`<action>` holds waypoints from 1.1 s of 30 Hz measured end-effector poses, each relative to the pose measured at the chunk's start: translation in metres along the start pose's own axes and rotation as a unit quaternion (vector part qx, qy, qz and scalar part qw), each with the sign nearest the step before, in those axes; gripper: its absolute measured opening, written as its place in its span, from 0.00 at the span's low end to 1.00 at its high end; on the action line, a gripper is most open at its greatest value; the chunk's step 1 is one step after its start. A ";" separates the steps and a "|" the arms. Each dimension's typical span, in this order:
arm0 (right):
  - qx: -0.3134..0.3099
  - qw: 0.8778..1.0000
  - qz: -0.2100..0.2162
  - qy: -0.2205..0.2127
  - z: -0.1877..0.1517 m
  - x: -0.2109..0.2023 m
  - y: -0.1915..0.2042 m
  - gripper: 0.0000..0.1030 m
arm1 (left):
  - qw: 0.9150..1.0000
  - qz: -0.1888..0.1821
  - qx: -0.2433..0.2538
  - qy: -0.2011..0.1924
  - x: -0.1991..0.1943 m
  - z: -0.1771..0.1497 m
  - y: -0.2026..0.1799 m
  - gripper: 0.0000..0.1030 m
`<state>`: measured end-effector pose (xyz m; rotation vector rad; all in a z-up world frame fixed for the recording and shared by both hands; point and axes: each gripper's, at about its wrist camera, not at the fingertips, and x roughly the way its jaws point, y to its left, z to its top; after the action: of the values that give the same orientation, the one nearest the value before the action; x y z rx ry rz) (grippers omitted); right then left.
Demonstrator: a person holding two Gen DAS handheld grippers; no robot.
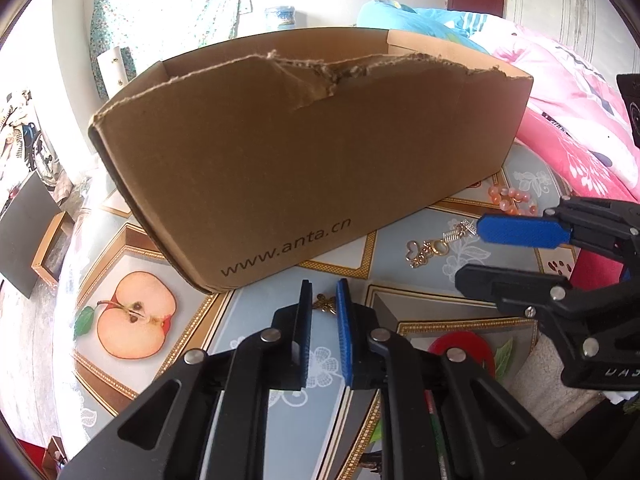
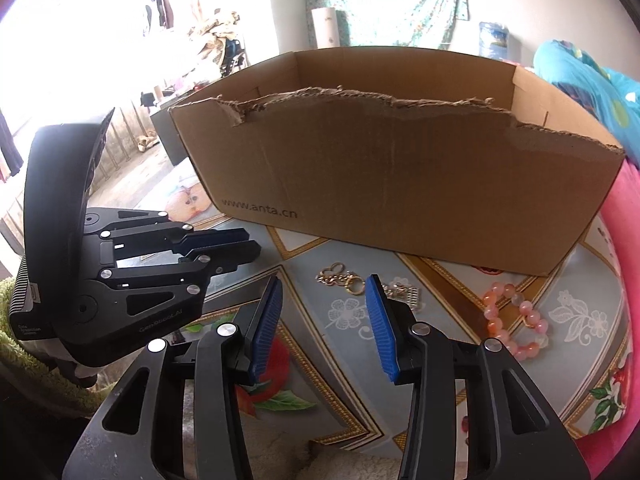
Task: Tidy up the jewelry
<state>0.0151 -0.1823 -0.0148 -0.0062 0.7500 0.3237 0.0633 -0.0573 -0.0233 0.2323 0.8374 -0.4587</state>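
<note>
The right tongs (image 2: 324,292) stand parted above the patterned bench (image 2: 580,308), nothing between the blue pads (image 2: 380,324). Just beyond lie a gold chain (image 2: 340,278) and a silver piece (image 2: 408,294); a pink bead bracelet (image 2: 516,320) lies to the right. Behind stands a torn cardboard box (image 2: 400,176). The left tongs (image 2: 248,248) sit nearly closed at left.

Left gripper (image 1: 324,300), right gripper (image 2: 324,300): black angular linkage frames, silver round rivets, ribbed blue finger pads (image 2: 267,324), small white lettering on housing.
</note>
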 end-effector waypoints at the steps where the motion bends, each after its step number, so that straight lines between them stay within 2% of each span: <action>1: 0.002 1.000 0.007 0.005 0.001 0.003 0.000 0.35 | 1.000 0.002 -0.003 -0.001 -0.001 0.000 0.001 0.11; 6: 0.004 1.000 -0.005 0.013 0.008 0.005 -0.005 0.33 | 1.000 0.005 -0.021 -0.006 -0.003 0.001 0.003 0.11; 10: 0.010 0.999 -0.049 0.016 0.012 0.001 -0.023 0.32 | 1.000 0.002 -0.026 -0.008 -0.006 0.000 0.005 0.11; 14: 0.013 0.996 -0.080 0.031 0.013 0.002 -0.037 0.19 | 1.000 -0.004 -0.025 -0.008 -0.007 -0.002 0.006 0.11; 20: -0.006 0.994 -0.090 0.065 0.013 0.017 -0.039 0.07 | 1.000 -0.006 -0.022 -0.007 -0.006 -0.001 0.007 0.11; 24: -0.028 0.993 -0.095 0.072 0.015 0.019 -0.032 0.06 | 1.000 -0.004 -0.023 -0.008 -0.007 -0.001 0.006 0.11; 33: -0.024 0.993 -0.076 0.083 0.016 0.018 -0.034 0.10 | 1.000 -0.003 -0.023 -0.007 -0.006 -0.002 0.005 0.11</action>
<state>0.0485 -0.2073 -0.0189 -0.1365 0.9012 0.1967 0.0610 -0.0504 -0.0198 0.1849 0.8337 -0.4454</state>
